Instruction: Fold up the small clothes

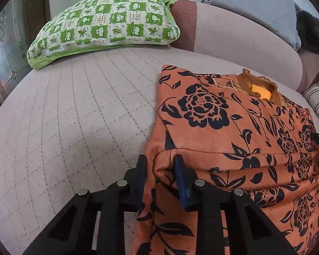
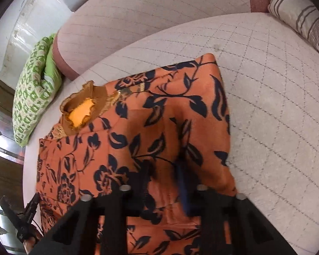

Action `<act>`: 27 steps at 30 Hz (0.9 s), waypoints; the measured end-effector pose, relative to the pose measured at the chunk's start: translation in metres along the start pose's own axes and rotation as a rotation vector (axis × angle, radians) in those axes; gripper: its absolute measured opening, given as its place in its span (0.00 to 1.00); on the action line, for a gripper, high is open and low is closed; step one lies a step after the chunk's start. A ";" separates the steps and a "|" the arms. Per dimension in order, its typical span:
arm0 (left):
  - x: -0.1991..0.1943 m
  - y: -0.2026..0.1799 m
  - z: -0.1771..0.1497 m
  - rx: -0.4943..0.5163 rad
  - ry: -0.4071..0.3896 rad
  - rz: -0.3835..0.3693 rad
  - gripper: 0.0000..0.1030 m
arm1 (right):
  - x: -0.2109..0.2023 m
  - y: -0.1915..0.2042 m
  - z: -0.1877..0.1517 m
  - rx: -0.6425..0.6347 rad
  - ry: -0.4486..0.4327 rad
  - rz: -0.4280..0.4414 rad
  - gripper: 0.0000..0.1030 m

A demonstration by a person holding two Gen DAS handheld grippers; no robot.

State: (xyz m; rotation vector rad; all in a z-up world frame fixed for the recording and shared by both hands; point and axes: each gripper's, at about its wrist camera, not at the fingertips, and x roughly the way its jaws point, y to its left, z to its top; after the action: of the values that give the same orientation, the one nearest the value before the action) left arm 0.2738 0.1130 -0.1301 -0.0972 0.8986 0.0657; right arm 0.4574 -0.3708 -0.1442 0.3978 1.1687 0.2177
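— Where is the top?

— The orange top (image 1: 234,131) with the black flower print lies on the quilted seat of the sofa (image 1: 74,116), its ruffled brown collar (image 1: 259,87) at the far end from me and a yellow lining showing inside it. Its near part is bunched into folds, and some of it hangs over the front of the seat.

— What has your left gripper got?

— My left gripper (image 1: 159,167) is at the near left corner of the top. My two fingers are drawn in on a fold of that edge: the cloth runs between them and both press on it.

— And the right one?

— My right gripper (image 2: 162,172) is on the near right side of the top. That view is blurred at the tips, but my fingers stand close together with a ridge of the cloth pinched up between them, so I call it clamped on the top.

— Can you see one gripper from the other?

— Yes. The dark tip of the left one shows at the lower left of the right wrist view, by the cloth's edge.

— What else is around?

— A green and white checked pillow (image 1: 108,25) at the far left end of the seat, well apart from the top. A striped cushion (image 2: 297,19) at the right end. A grey cushion (image 1: 255,6) leaning on the backrest.
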 end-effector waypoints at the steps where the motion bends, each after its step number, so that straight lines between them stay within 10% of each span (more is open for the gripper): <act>1: 0.001 0.002 0.000 -0.009 0.005 -0.005 0.25 | -0.001 -0.001 0.001 0.000 -0.001 0.001 0.15; 9: 0.000 0.006 0.001 -0.033 0.000 -0.010 0.23 | -0.059 0.030 -0.012 -0.123 -0.224 -0.117 0.15; 13: -0.007 0.013 -0.002 -0.076 -0.012 -0.035 0.29 | -0.020 -0.001 -0.027 -0.040 -0.067 -0.112 0.19; 22: -0.035 -0.009 0.006 0.014 -0.140 -0.070 0.29 | -0.071 0.024 -0.014 -0.070 -0.271 0.025 0.65; 24: -0.019 -0.012 0.005 0.030 -0.078 -0.048 0.30 | -0.051 0.025 -0.007 -0.087 -0.190 0.126 0.70; 27: 0.003 -0.006 0.001 0.013 0.009 -0.034 0.31 | -0.001 0.008 -0.005 -0.039 -0.024 0.058 0.67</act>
State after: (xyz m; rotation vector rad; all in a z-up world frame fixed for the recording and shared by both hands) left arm 0.2770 0.1068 -0.1313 -0.1010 0.9062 0.0276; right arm 0.4525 -0.3628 -0.1420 0.4000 1.1284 0.2851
